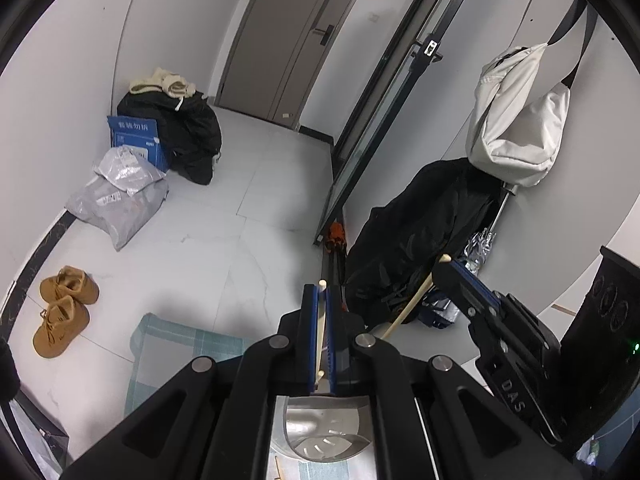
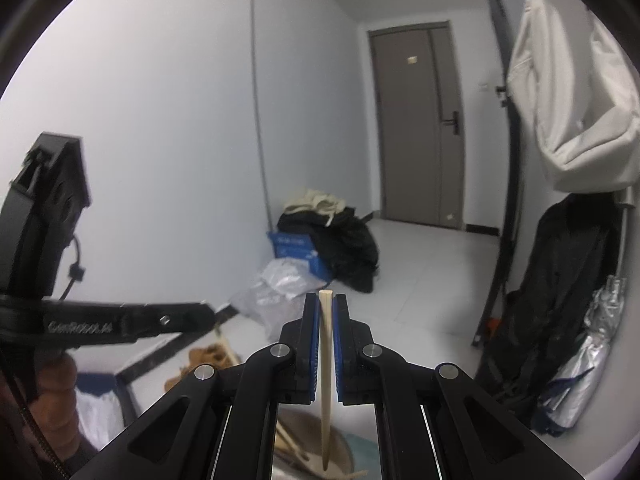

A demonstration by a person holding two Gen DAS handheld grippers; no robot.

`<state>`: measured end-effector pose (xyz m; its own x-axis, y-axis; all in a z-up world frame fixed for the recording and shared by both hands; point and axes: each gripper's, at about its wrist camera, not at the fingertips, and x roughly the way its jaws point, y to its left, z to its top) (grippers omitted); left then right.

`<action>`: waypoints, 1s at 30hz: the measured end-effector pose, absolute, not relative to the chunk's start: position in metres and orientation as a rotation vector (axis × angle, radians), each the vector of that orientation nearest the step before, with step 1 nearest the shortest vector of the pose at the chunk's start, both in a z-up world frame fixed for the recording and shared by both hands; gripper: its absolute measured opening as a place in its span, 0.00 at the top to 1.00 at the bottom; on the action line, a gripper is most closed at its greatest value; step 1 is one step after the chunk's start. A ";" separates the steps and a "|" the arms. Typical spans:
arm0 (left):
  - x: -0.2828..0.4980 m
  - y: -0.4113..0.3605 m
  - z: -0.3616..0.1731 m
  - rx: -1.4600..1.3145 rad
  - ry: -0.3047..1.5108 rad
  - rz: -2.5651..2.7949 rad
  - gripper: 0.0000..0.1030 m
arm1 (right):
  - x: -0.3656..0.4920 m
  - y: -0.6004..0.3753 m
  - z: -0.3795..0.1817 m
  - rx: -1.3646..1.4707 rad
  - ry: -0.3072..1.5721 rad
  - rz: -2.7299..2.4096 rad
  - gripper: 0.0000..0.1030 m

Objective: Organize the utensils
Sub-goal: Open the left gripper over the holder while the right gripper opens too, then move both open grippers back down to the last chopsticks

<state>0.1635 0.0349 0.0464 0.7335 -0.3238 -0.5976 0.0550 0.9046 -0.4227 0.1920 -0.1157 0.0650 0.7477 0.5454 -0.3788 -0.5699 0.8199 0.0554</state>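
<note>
Both jaws are pinched narrow, each on one chopstick: your left gripper (image 1: 320,296) holds a chopstick (image 1: 321,332) above the metal holder (image 1: 320,432), your right gripper (image 2: 327,304) another chopstick (image 2: 327,380), tip down, seemingly for dropping in.

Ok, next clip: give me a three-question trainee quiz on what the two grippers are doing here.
1. True or false: the left gripper is open.
2. What does the right gripper hold? A) spoon B) chopstick C) fork
3. Fill in: below the left gripper sits a metal ____.

Key:
1. False; it is shut on a chopstick.
2. B, a wooden chopstick.
3. Slotted utensil holder, partly hidden.
</note>
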 end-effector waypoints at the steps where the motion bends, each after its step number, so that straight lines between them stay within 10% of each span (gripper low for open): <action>1: 0.164 0.036 0.045 -0.404 0.721 -0.233 1.00 | 0.191 -0.116 0.063 -0.064 0.402 0.621 0.94; 6: 0.165 0.031 0.042 -0.353 0.748 -0.239 0.99 | 0.189 -0.119 0.048 -0.032 0.465 0.668 0.94; 10: 0.161 0.037 0.040 -0.379 0.761 -0.189 0.67 | 0.187 -0.126 0.039 0.023 0.526 0.659 0.91; 14: 0.152 0.041 0.042 -0.372 0.749 -0.142 0.59 | 0.176 -0.137 0.042 0.070 0.535 0.632 0.90; 30: 0.079 0.029 0.073 -0.231 0.623 -0.024 0.20 | 0.080 -0.159 0.071 0.083 0.424 0.508 0.44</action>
